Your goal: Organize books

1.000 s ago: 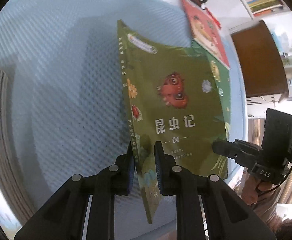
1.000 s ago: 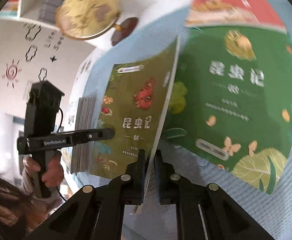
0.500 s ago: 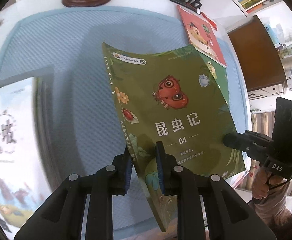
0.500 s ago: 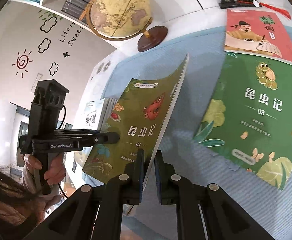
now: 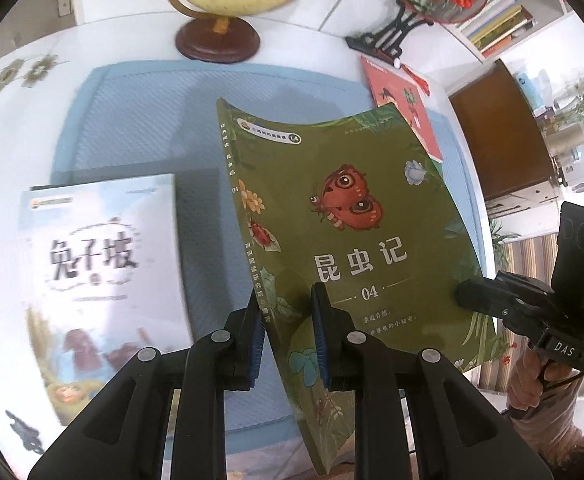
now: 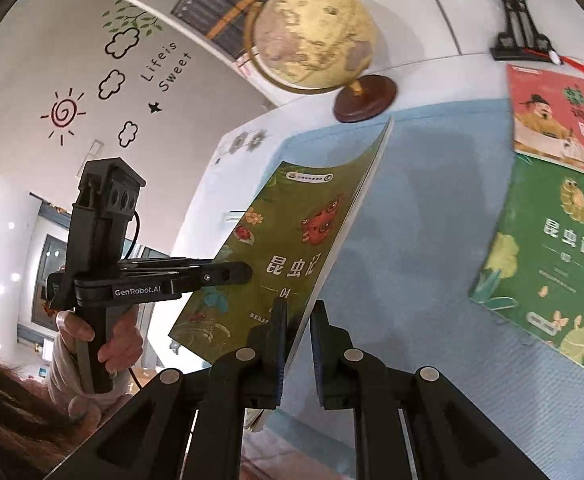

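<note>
Both grippers, left point(image 5: 288, 336) & right point(image 6: 297, 344), clamped on the olive book point(image 5: 343, 232), airborne over the blue mat point(image 5: 132, 128) mid-area — keep it level, drop squarely onto the white book point(image 5: 100, 264) at mat's left edge.

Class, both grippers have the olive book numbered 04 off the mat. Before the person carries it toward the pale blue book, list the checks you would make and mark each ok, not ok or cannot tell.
1. Left gripper shut on the olive book near its spine: ok.
2. Right gripper shut on the same book's opposite edge: ok.
3. Book flat between the two grips: not ok, the cover bows.
4. Book lifted off the blue mat: ok, its lower corner hangs free.
5. Top of the pale blue book bare: ok as far as shown.
6. Globe and green book out of the way: ok, both lie apart from the held book.
</note>
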Tool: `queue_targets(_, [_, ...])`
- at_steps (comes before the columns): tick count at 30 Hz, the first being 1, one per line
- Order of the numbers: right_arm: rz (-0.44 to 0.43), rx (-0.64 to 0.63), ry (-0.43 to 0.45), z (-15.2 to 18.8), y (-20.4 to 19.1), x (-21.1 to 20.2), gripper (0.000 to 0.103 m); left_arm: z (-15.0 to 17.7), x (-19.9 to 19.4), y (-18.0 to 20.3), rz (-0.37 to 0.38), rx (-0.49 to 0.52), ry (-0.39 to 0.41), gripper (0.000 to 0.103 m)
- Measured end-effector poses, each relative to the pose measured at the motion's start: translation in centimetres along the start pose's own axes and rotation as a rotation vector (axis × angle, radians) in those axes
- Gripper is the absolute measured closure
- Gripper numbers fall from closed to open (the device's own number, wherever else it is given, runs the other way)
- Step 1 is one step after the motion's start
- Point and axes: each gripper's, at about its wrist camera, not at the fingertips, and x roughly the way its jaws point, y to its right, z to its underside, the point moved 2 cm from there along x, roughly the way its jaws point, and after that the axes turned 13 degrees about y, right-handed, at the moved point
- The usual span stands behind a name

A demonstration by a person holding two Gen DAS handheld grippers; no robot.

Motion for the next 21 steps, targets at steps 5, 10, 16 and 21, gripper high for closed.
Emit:
queue_targets(5, [-0.014,-0.026,-0.001,-0.4,-3.1,1.5,0.091,-0.1,-2.7,-2.3,-0.017,-0.010,0.034,0.085])
queue_targets(10, [-0.041,-0.052,-0.003,-0.7,-6.0,3.3,0.091,0.0,-5.0,-4.9,-0.028,-0.038,0.068,0.085])
queue_targets(16, [-0.076,-0.076,-0.026,-0.6,-8.8,6.0,0.091,0.7,-6.3,-7.9,-0.060,-0.075,0.089,0.085])
queue_targets(21, [-0.099,-0.083,-0.058,-0.1,-10.2,8.5,0.090,1.6,-6.8,-10.8,-0.076,-0.114,0.090,0.085])
